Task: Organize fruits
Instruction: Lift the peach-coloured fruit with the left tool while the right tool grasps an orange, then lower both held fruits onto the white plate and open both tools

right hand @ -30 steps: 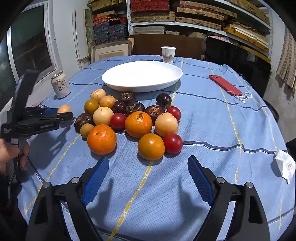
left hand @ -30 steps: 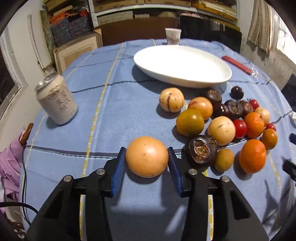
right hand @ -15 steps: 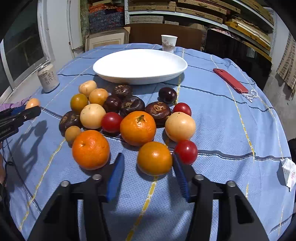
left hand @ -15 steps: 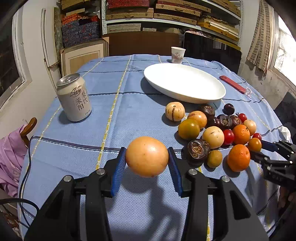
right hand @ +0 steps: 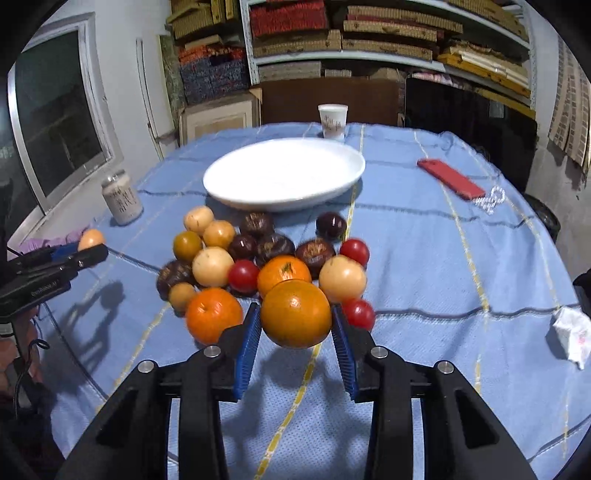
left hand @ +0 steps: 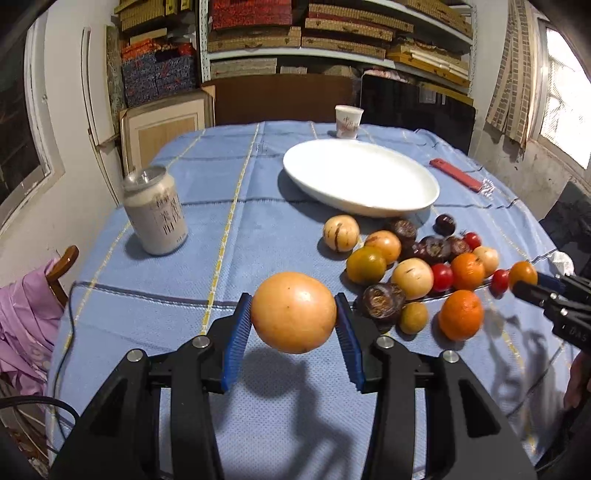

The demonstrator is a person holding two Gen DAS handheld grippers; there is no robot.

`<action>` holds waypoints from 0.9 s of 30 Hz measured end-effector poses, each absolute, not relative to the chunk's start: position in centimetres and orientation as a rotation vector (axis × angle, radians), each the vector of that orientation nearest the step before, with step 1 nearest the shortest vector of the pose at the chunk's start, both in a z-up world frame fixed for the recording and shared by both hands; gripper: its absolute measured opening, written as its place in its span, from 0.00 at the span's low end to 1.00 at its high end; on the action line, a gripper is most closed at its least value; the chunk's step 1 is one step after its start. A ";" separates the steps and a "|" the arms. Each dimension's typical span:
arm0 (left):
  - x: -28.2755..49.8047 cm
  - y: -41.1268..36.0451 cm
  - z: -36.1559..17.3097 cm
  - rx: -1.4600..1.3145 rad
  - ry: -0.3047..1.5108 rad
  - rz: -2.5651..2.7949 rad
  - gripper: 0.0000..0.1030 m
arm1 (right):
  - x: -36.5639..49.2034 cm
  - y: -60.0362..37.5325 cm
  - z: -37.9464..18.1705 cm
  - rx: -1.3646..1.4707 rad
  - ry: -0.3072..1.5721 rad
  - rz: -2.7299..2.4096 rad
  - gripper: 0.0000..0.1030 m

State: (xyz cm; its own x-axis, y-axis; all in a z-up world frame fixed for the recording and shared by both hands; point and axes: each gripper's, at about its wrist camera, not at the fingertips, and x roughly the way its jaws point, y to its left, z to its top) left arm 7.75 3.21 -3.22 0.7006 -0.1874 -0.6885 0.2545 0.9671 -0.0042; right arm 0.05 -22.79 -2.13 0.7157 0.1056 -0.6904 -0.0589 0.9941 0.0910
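Blue-padded jaws of the left gripper [left hand: 293,317] clamp a pale orange fruit [left hand: 293,312], the right gripper [right hand: 295,321] an orange [right hand: 295,314].

Shelves [left hand: 332,33] stacked with boxes on back wall; windows [right hand: 59,122] both sides; blue checked tablecloth [right hand: 424,258].

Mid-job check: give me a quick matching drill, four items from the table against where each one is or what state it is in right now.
Items:
1. pale orange fruit
2. deep orange fruit
3. white plate
4. drink can

States:
A. standing upright near the table's left edge
B. gripped in the right claw
C. empty, beyond the fruit pile
D. gripped in the left claw, lifted above its shadow

Pairs: 1-D, 2-B, 3-C, 4-A
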 end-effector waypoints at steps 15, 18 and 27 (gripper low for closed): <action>14.1 0.1 9.0 0.123 0.684 -0.347 0.43 | 7.0 -27.8 8.5 0.037 0.614 0.019 0.38; 19.1 -2.2 7.4 0.142 0.726 -0.354 0.43 | 11.7 -27.2 6.8 0.030 0.663 0.059 0.38; 29.7 -8.8 -0.7 0.193 0.855 -0.372 0.43 | 22.4 -24.5 -0.2 -0.045 0.802 0.128 0.38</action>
